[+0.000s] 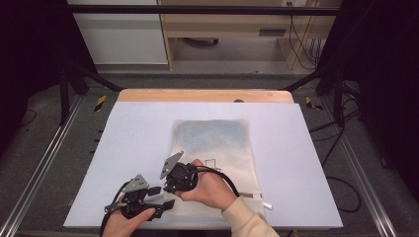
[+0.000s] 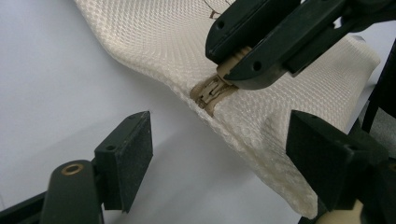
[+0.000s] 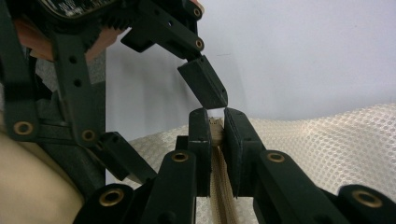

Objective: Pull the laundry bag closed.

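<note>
Two black pads of the left tool [image 2: 219, 163] stand apart in the foreground of the left gripper view, flanking the raised near edge of one cream mesh pouch [image 2: 163, 37] without pressing on it; nothing is gripped. Beyond them, the right tool [image 2: 247, 65] is clamped narrowly on the tan zipper pull [image 2: 212, 91] at the pouch's edge. The right gripper view confirms this: both pads of the right tool [image 3: 215, 128] pinch the pull, with the zipper track [image 3: 224, 196] running down between the arms. From the high view, the pouch [image 1: 217, 143] lies flat on a white bench [image 1: 306, 163], its near-left corner lifted where both tools meet.

Step in hand, as judged: bracing the pouch for working the zipper. The next move calls for the left tool to close on the mesh beside the slider, giving an anchor against which the right tool can draw the pull along the track.

Count: one pouch, one zipper, two tools.
</note>
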`<state>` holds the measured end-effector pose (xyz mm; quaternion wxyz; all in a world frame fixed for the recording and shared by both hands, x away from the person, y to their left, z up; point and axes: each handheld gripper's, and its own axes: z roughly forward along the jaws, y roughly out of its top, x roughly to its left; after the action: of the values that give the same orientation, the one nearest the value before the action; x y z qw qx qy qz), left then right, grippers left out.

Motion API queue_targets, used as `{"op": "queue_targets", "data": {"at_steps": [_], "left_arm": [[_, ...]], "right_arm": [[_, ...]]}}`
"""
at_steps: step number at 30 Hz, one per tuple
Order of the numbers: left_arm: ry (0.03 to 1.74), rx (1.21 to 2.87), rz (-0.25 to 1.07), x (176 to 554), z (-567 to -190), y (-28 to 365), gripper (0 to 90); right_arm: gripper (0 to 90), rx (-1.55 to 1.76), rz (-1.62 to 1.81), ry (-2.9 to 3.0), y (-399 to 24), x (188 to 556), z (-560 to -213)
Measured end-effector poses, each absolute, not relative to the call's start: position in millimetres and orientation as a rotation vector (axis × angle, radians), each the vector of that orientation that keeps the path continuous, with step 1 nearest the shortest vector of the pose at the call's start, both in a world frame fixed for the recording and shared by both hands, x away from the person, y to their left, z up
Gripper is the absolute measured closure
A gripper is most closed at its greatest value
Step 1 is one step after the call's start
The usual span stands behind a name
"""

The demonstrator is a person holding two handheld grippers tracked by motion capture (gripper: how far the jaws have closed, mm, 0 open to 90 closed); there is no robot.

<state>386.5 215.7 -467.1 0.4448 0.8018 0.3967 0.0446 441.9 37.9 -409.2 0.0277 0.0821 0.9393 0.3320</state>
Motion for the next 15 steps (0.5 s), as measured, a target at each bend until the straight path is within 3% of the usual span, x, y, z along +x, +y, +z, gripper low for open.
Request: {"op": "queue_targets", "data": {"at_steps": [15], "left_arm": [[0.95, 1.959, 0.002, 395.7, -472.8, 213.8, 36.0]], "right_arm": [[82.0, 0.245, 1.028, 2.899, 37.2, 442.7, -408.5]]}}
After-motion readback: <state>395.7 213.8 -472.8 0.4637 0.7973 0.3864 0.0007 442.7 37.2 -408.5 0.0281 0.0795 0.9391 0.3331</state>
